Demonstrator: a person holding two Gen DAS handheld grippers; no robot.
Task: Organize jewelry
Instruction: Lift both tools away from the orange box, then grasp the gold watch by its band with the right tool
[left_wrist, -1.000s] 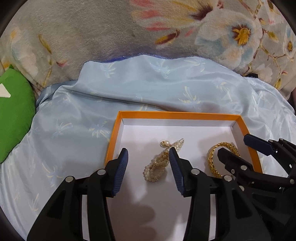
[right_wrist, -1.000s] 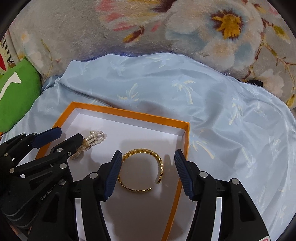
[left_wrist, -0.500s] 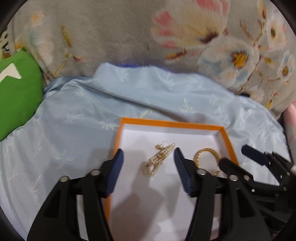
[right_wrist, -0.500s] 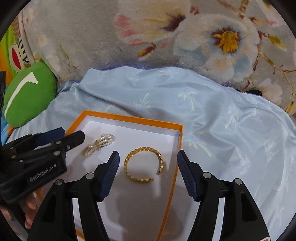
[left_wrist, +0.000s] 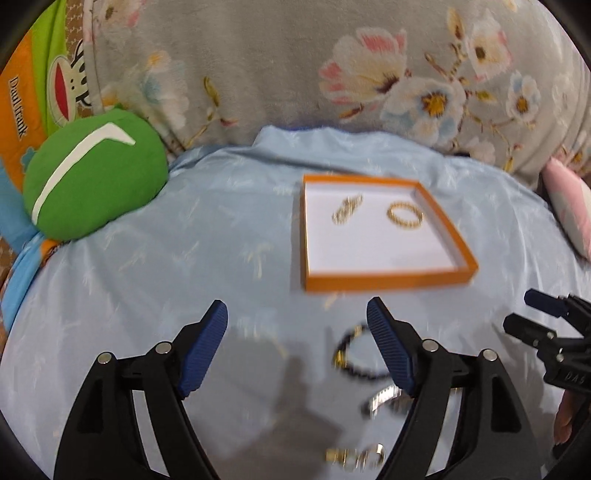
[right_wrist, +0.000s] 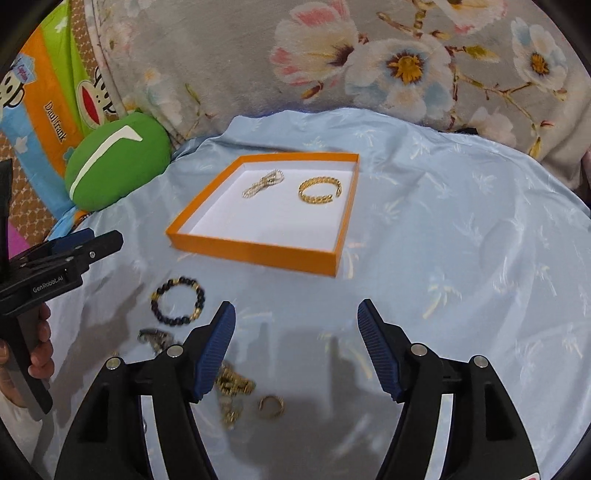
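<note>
right gripper (right_wrist: 295, 350) | black frame | ribbed blue pads (right_wrist: 216, 352) | silver screws

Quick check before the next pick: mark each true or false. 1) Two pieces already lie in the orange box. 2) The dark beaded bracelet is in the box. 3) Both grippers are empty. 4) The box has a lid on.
1) True: a pearl piece and a gold chain bangle lie in the orange box.
2) False: the dark beaded bracelet lies on the blue cloth, outside the box.
3) True: the left gripper is opening with nothing between its fingers; the right gripper is open and empty.
4) False: the box is open on top.
</note>
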